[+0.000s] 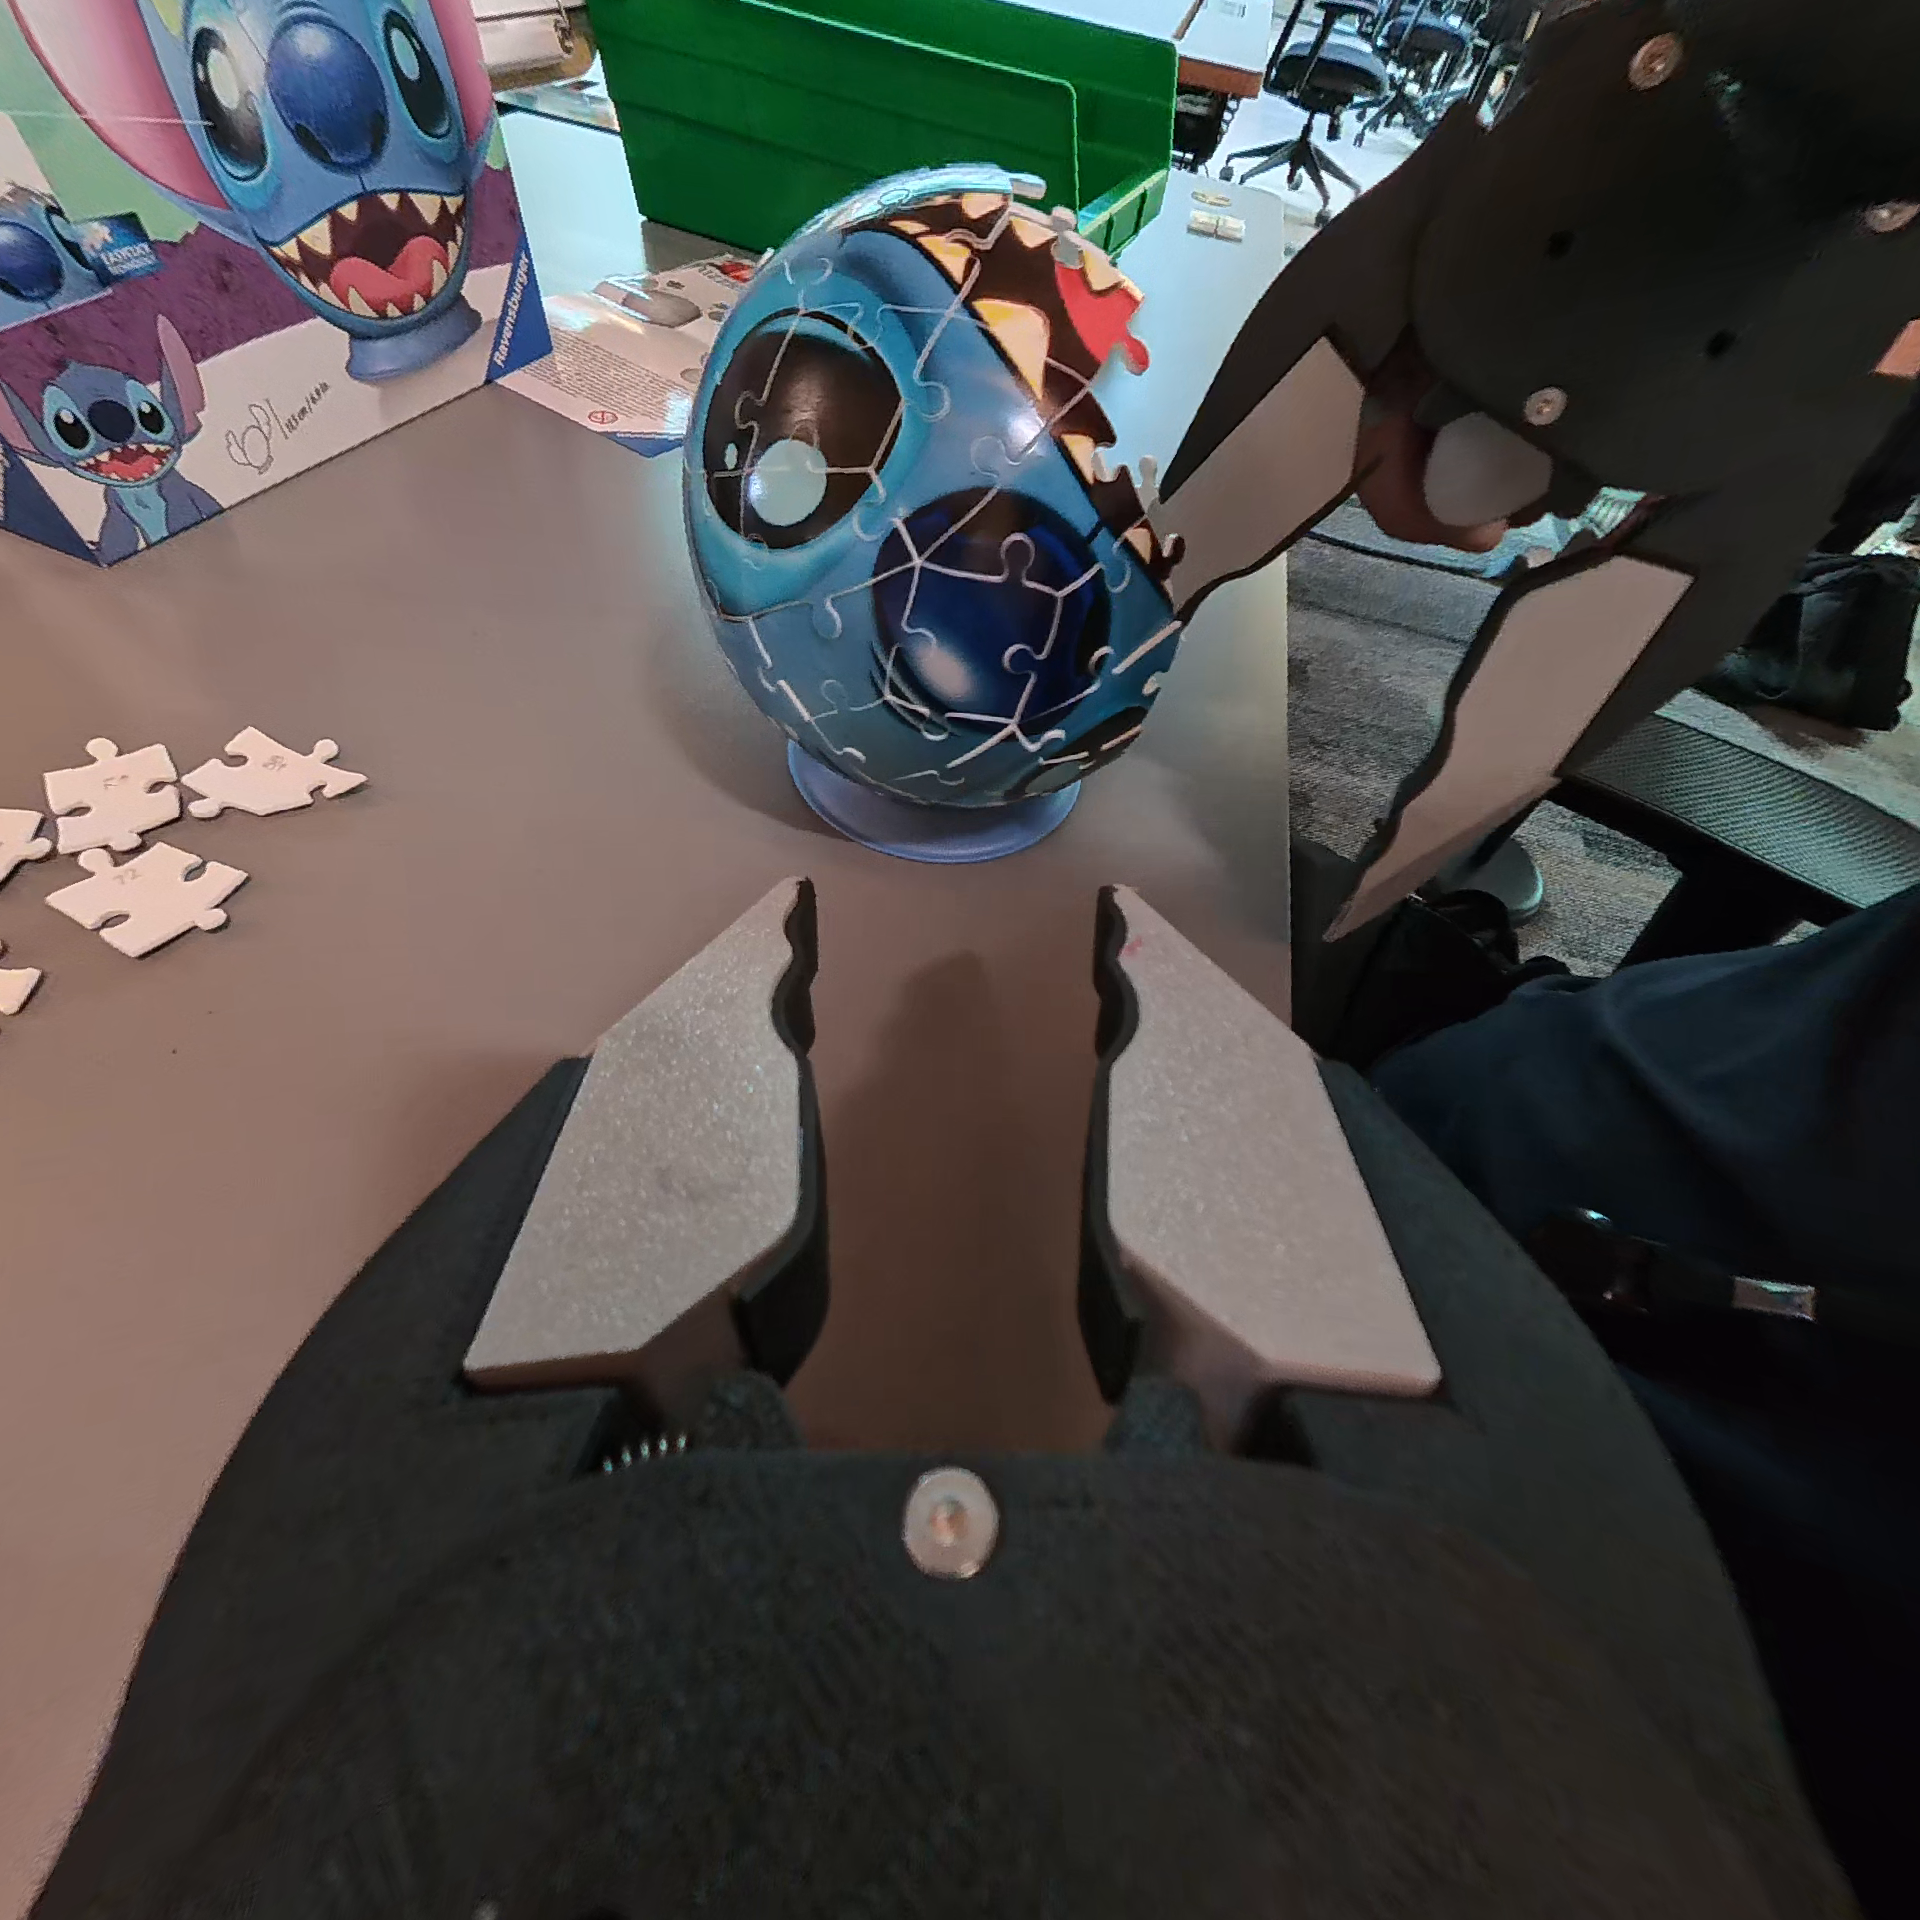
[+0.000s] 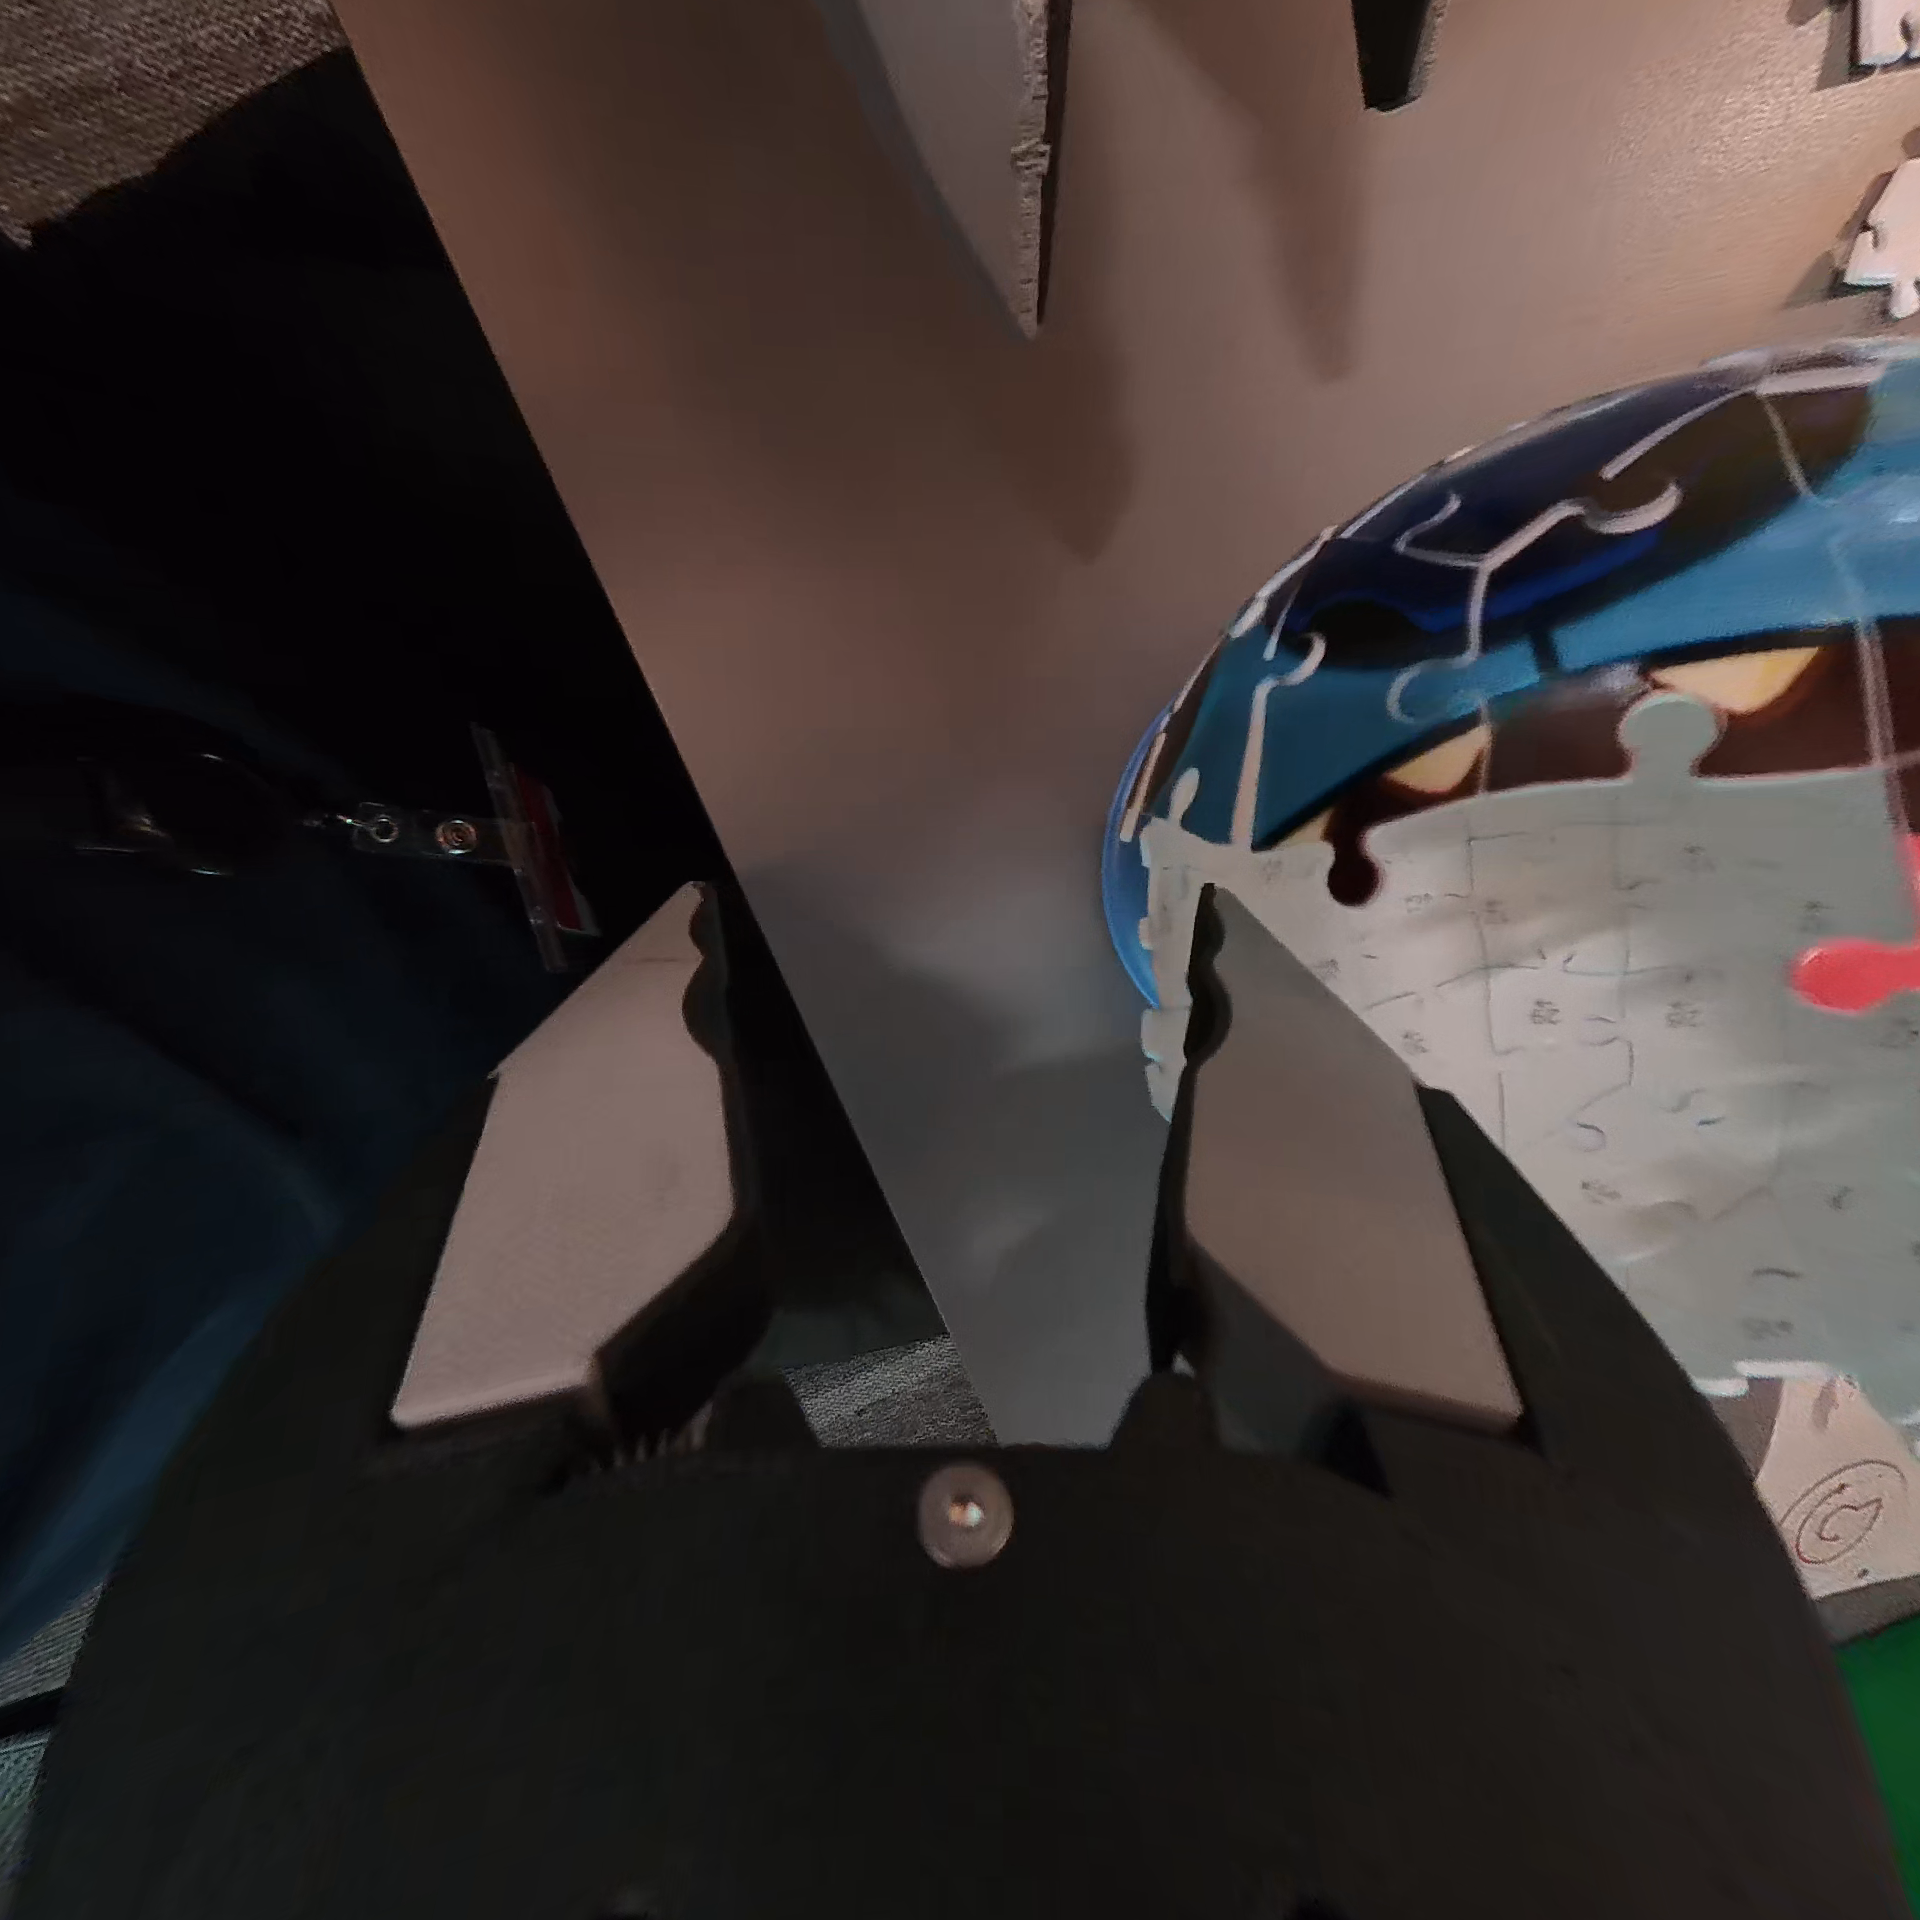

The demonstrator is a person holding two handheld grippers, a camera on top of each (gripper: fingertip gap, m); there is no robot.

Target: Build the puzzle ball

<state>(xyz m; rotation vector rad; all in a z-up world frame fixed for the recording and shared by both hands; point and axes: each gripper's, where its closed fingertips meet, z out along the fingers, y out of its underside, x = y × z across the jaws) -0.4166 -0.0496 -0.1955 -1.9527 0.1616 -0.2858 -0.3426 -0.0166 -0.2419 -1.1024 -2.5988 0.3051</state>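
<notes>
The partly built blue puzzle ball (image 1: 914, 520) stands on its blue ring stand (image 1: 935, 821) on the grey table (image 1: 520, 644). Its right side is open with a jagged rim. My left gripper (image 1: 956, 914) is open and empty, just in front of the stand. My right gripper (image 1: 1247, 717) is open and empty, and its upper fingertip (image 1: 1174, 494) rests at the ball's open rim. In the right wrist view, the right gripper (image 2: 956, 904) has one fingertip (image 2: 1210, 904) against the ball's (image 2: 1507, 644) rim, and the white backs of the pieces (image 2: 1610, 1091) show inside.
Several loose white pieces (image 1: 135, 831) lie face down at the left. The puzzle box (image 1: 260, 260), a leaflet (image 1: 644, 343) and a green bin (image 1: 883, 104) stand behind. The table's right edge (image 1: 1288, 727) is close to the ball. A person's dark clothing with a badge clip (image 2: 468, 831) is beside it. The grippers' ends are close to 10 centimetres from one another.
</notes>
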